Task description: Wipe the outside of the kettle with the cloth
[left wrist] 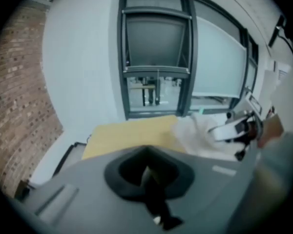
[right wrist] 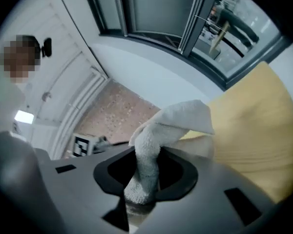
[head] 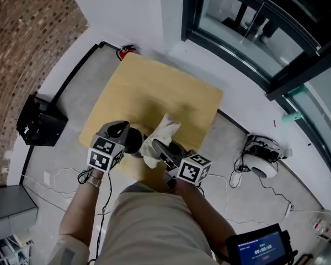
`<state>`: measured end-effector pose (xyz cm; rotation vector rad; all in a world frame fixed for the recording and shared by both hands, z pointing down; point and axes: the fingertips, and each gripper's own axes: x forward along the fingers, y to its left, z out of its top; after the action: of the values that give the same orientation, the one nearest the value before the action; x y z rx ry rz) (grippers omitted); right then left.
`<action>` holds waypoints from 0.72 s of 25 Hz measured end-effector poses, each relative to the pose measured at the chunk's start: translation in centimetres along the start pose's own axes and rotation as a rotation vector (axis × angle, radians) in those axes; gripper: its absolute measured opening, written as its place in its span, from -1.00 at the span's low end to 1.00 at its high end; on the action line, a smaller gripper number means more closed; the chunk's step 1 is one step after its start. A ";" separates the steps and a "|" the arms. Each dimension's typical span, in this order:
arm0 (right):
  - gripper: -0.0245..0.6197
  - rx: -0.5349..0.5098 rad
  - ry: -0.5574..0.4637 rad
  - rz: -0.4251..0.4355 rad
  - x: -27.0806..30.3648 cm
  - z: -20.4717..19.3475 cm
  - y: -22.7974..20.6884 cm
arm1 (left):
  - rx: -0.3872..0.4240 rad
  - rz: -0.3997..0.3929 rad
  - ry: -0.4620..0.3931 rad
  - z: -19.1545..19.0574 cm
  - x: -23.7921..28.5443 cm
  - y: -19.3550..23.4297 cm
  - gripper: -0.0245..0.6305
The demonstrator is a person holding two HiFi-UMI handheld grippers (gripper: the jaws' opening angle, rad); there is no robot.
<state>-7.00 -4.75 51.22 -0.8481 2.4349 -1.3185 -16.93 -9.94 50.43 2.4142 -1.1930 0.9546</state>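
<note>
A white cloth (head: 161, 131) hangs bunched over the near edge of the wooden table (head: 154, 87), pinched in my right gripper (head: 161, 148). In the right gripper view the cloth (right wrist: 171, 126) rises out of the right gripper (right wrist: 139, 199) and flops over to the right. My left gripper (head: 133, 142) is just left of the cloth, over the table's near edge. In the left gripper view the left gripper (left wrist: 154, 194) shows only one dark strip with no gap and nothing in it; the cloth (left wrist: 195, 135) lies off to its right. I cannot make out a kettle in any view.
On the floor are a black box (head: 41, 123) at the left, a red extinguisher (head: 127, 49) behind the table and a white device with cables (head: 262, 159) at the right. A timer screen (head: 259, 247) sits low right. Dark-framed windows (head: 248, 43) and a brick wall (head: 22, 43) bound the space.
</note>
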 end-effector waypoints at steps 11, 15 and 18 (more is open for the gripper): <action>-0.58 -0.085 -0.065 -0.120 7.5 4.3 -5.2 | -0.439 0.142 -0.079 -0.2 -0.9 0.4 -0.96; -0.58 0.045 -0.279 -0.088 2.9 5.4 -4.3 | -0.336 0.189 -0.082 -0.2 -1.0 -0.3 -0.97; -0.58 0.094 -0.158 -0.211 2.0 -0.6 -7.6 | -0.330 0.160 -0.080 0.3 -0.8 -0.5 -0.97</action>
<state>-6.03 -8.76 57.90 -1.1631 2.1934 -1.3665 -16.76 -9.27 49.73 2.1382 -1.4626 0.6452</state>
